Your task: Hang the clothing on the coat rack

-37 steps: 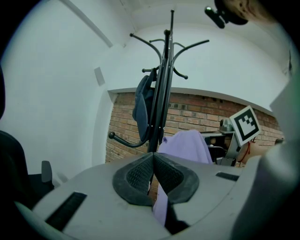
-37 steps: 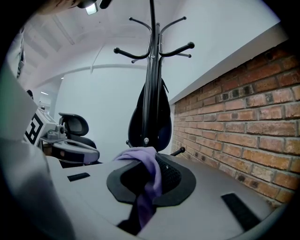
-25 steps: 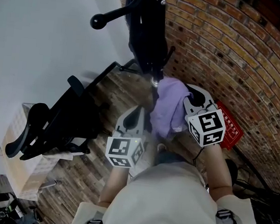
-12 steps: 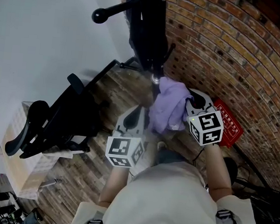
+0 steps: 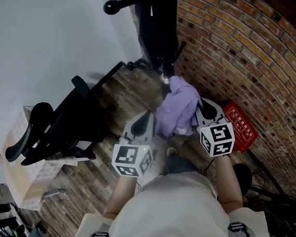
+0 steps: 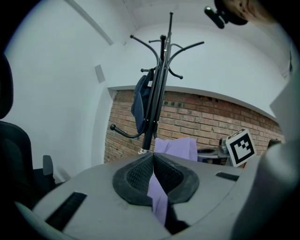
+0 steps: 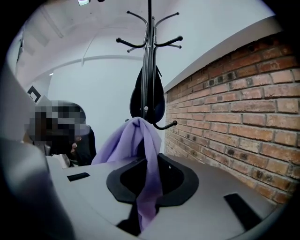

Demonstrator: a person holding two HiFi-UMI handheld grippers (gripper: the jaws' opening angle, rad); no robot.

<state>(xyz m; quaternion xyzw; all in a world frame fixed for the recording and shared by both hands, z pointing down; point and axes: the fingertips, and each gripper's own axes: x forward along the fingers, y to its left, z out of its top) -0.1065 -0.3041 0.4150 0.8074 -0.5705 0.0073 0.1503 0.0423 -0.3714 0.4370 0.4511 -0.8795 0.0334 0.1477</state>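
Observation:
A lilac garment (image 5: 177,110) hangs bunched between my two grippers, just in front of the black coat rack (image 5: 166,65). My left gripper (image 5: 145,123) is shut on a lower fold of it, and lilac cloth (image 6: 157,197) shows pinched in the left gripper (image 6: 153,157). My right gripper (image 5: 206,109) is shut on the other side; there the garment (image 7: 140,140) rises in a peak ahead of the right gripper (image 7: 150,187). The rack (image 7: 148,61) stands upright with curved hooks at its top. A dark garment (image 6: 139,105) hangs on it.
A brick wall (image 5: 247,57) runs along the right, with a red sign (image 5: 239,130) leaning at its foot. A black office chair (image 5: 58,127) and a pale box (image 5: 22,181) stand to the left on the wooden floor. One rack hook (image 5: 113,5) juts left.
The lilac garment and my right gripper have shifted slightly nearer the rack's pole. My left gripper has stayed about where it was.

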